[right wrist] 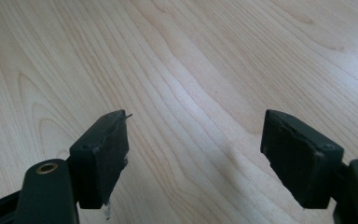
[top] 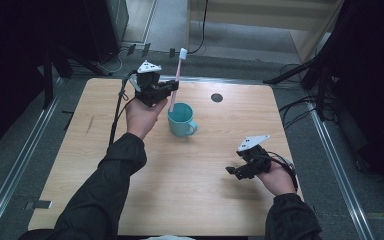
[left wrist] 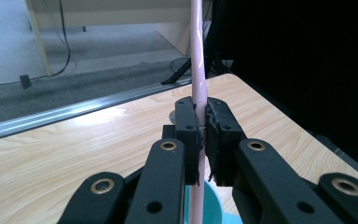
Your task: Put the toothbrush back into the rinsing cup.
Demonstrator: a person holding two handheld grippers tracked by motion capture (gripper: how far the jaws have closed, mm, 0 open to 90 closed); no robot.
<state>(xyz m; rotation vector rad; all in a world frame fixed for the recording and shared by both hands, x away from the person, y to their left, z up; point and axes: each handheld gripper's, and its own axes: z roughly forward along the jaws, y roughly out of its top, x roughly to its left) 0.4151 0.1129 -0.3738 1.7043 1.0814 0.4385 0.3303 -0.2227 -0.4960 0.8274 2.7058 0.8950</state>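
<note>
A pink toothbrush with a white head stands nearly upright, its lower end inside a teal mug on the wooden table. My left gripper is shut on the toothbrush's handle just above the mug's rim. In the left gripper view the pink handle runs up between the closed jaws of that gripper, and the mug's teal rim shows below. My right gripper hovers open over bare wood at the table's right front; in the right gripper view that gripper holds nothing.
A dark round hole sits in the tabletop behind the mug. Metal floor rails run along both sides of the table. Black stands and cables crowd the far corners. Grey carpet lies beyond the far edge.
</note>
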